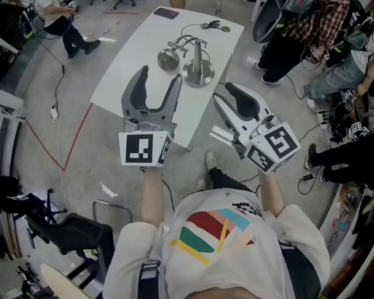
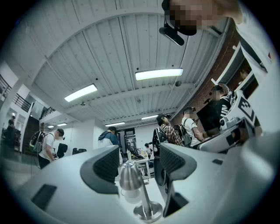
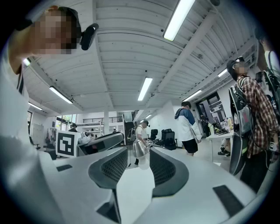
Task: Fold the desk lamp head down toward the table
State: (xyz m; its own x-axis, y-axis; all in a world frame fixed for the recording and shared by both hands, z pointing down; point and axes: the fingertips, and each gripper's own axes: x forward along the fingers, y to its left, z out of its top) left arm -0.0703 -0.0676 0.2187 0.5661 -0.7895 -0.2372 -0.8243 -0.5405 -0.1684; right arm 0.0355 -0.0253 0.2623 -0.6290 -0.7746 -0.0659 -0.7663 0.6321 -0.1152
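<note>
A chrome desk lamp stands on the white table point(image 1: 134, 58), with a round base point(image 1: 197, 73), an upright stem and a dome head point(image 1: 168, 59) hanging left of the stem. My left gripper point(image 1: 160, 76) hovers open over the table's near edge, short of the lamp and not touching it. My right gripper point(image 1: 225, 93) is open too, off the table's near right corner. In the left gripper view the lamp head point(image 2: 130, 175) and base point(image 2: 148, 211) show beyond my left gripper point(image 2: 139, 165). The right gripper view shows the lamp head point(image 3: 140, 148) farther off, past my right gripper point(image 3: 133, 168).
A dark phone point(image 1: 166, 13) and a coiled cable point(image 1: 210, 25) lie at the table's far end. Seated people point(image 1: 304, 35) crowd the right side and another person point(image 1: 61, 20) stands at the far left. A black chair point(image 1: 70, 233) sits at the lower left.
</note>
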